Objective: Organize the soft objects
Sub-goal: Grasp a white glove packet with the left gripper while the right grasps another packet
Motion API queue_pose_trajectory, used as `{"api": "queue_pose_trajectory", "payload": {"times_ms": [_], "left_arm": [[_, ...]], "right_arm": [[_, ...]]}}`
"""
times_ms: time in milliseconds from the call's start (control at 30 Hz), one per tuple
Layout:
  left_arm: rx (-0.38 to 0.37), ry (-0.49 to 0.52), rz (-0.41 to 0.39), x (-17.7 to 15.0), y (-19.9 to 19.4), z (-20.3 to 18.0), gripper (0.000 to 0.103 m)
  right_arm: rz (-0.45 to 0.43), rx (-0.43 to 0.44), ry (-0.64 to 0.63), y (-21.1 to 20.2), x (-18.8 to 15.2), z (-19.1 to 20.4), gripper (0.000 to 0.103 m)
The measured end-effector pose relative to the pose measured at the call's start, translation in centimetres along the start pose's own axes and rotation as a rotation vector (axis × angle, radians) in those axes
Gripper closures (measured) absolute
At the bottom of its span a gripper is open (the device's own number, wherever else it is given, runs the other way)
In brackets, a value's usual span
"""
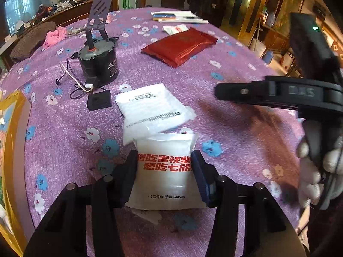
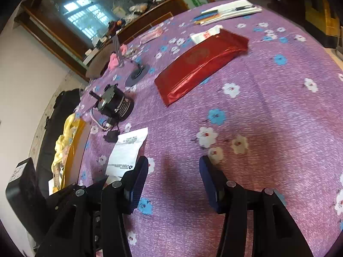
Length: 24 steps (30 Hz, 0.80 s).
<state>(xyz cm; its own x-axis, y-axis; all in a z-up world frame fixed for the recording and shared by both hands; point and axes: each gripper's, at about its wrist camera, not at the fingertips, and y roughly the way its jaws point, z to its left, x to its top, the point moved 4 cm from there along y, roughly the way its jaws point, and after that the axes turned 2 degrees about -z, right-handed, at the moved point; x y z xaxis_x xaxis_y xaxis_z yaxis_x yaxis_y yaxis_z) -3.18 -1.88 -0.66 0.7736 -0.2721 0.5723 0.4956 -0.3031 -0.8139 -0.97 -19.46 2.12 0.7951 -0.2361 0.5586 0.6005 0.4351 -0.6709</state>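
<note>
My left gripper (image 1: 164, 167) is shut on a white glove packet with red lettering (image 1: 166, 171), which lies on the purple flowered tablecloth (image 1: 235, 128). A second white packet with a barcode (image 1: 150, 107) lies just beyond it, partly under its far edge; it also shows in the right wrist view (image 2: 126, 150). A red foil pouch (image 1: 180, 45) lies farther back and shows in the right wrist view (image 2: 199, 64). My right gripper (image 2: 173, 180) is open and empty over bare cloth. It also shows at the right of the left wrist view (image 1: 278, 92).
A black motor with wires (image 1: 98, 62) and a small black block (image 1: 99, 101) stand left of the packets. A pink cloth (image 1: 55, 35), a brown knit item (image 1: 30, 40), papers (image 1: 180, 17) and a small white sachet (image 1: 175, 29) lie at the back. A gold-edged box (image 2: 75, 150) sits at the left edge.
</note>
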Motion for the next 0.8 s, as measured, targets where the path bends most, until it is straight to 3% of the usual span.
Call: {"api": "queue_pose_trajectory", "payload": {"times_ms": [200, 300, 433, 500, 567, 633, 700, 800], "left_arm": [[-0.062, -0.046, -0.071, -1.0, -3.5, 0.5, 0.056], [-0.082, -0.068, -0.091, -1.5, -4.9, 1.2, 0.056], [-0.119, -0.131, -0.135, -2.3, -7.5, 2.7, 0.055], [-0.124, -0.157, -0.165, -2.8, -9.2, 3.6, 0.055], [-0.112, -0.181, -0.196, -3.4, -11.0, 4.8, 0.055], [-0.096, -0.206, -0.22, -4.1, -12.4, 6.2, 0.055], [-0.077, -0.239, -0.253, -5.1, -14.3, 8.1, 0.055], [-0.013, -0.284, -0.296, -6.4, -16.5, 10.9, 0.055]], "right_arm": [[0.03, 0.004, -0.013, 1.6, 0.1, 2.3, 0.035], [0.048, -0.022, -0.031, 3.2, 0.4, 4.0, 0.033], [0.066, -0.12, -0.108, 5.9, 1.3, 7.1, 0.022], [0.088, -0.19, -0.169, 7.7, 1.3, 8.9, 0.005], [0.105, -0.302, -0.269, 9.5, 0.8, 10.4, 0.001], [0.086, -0.391, -0.354, 10.1, 0.0, 11.5, 0.007], [0.047, -0.366, -0.379, 9.5, -0.5, 12.3, 0.039], [0.035, -0.325, -0.354, 8.5, -0.8, 12.2, 0.049]]}}
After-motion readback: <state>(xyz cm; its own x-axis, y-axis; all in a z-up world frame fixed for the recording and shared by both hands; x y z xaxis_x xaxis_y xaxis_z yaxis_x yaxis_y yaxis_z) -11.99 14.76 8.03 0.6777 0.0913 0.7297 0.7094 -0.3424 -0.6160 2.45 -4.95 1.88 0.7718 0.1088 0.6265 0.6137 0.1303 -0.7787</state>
